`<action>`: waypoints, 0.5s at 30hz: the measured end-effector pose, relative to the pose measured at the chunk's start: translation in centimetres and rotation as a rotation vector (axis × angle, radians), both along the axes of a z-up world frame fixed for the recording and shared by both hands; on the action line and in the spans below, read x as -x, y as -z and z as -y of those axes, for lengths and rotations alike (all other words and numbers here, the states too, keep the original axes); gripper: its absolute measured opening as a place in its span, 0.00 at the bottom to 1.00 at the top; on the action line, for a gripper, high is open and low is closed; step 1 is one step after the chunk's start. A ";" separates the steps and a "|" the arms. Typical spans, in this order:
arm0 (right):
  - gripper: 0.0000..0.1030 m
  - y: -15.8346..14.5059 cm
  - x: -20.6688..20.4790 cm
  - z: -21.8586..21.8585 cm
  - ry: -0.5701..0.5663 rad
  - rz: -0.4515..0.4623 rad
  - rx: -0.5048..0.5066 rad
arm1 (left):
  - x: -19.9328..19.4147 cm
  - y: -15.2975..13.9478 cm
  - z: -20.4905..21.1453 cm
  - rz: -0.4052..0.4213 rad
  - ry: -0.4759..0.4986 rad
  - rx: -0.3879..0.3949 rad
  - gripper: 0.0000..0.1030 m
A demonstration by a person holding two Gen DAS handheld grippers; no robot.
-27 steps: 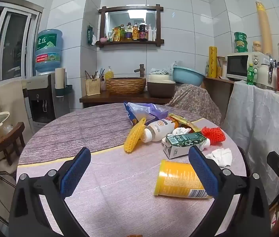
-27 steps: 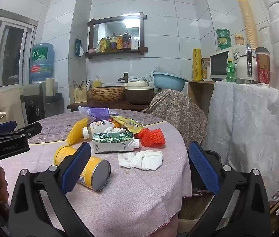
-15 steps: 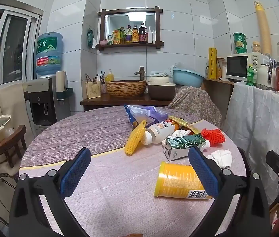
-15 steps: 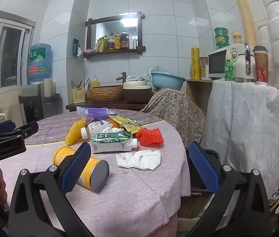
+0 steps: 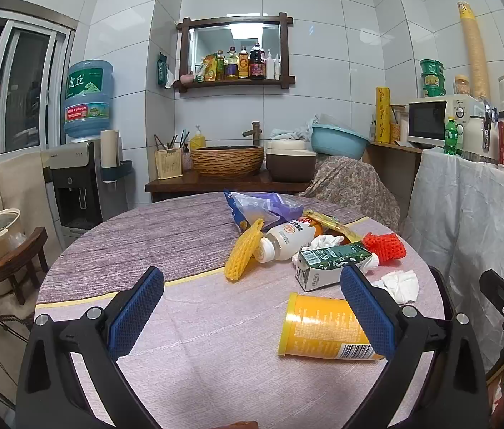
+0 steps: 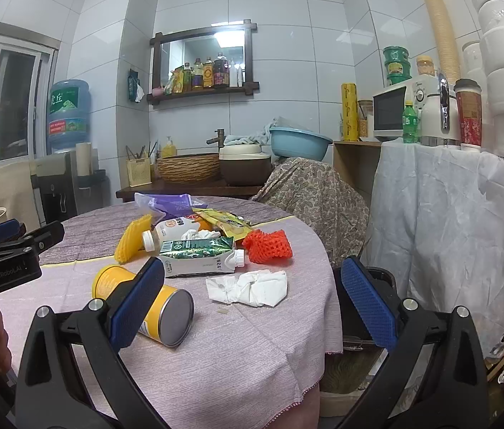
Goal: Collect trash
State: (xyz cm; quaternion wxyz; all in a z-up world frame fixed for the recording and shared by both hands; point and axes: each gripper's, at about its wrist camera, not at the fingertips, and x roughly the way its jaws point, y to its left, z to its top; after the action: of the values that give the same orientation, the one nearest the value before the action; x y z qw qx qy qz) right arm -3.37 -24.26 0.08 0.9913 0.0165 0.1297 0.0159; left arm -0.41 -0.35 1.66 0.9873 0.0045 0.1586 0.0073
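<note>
Trash lies scattered over the round table and none of it looks collected yet: every piece seen sits on the cloth and neither tool holds anything. The left gripper hangs over the near part of the table with its jaws wide apart and nothing between the pads; just ahead of its right finger the yellow can lies on its side, partly hidden by that finger. Farther ahead and a little right lies the green carton, and beyond it the bottle, the yellow foam net leaning on the bottle, the purple bag, a yellow wrapper and the red foam net. The right gripper is likewise spread wide and empty, aimed at the table's right edge; the crumpled tissue lies straight ahead between its fingers, the can behind its left finger, and a dark bin stands on the floor just beyond the table edge, behind its right finger. Whether the bin already holds anything cannot be told. The judgement is that the work is at its start: all pieces remain, with the tissue and can nearest
</note>
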 end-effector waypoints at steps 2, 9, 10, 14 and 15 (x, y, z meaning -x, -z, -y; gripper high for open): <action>0.95 -0.3 0.2 0.4 -0.001 -0.002 -0.005 | -0.1 -0.2 0.0 -0.002 0.001 0.001 0.95; 0.95 -0.3 0.1 0.4 -0.003 -0.005 -0.006 | 0.3 0.3 0.0 -0.001 0.004 0.003 0.95; 0.95 -0.3 0.1 0.4 -0.004 -0.006 -0.007 | 0.4 0.2 0.0 -0.002 0.004 0.003 0.95; 0.95 -0.3 -0.1 0.2 -0.006 -0.008 -0.007 | 0.2 1.3 0.1 -0.004 0.005 0.000 0.95; 0.95 -0.3 -0.2 0.2 -0.007 -0.008 -0.007 | 0.2 1.3 0.1 -0.005 0.006 0.000 0.95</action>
State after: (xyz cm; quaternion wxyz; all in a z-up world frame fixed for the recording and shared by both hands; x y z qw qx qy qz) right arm -3.22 -24.50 0.35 0.9906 0.0196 0.1338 0.0198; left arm -0.62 -0.47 0.33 0.9870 0.0047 0.1609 0.0043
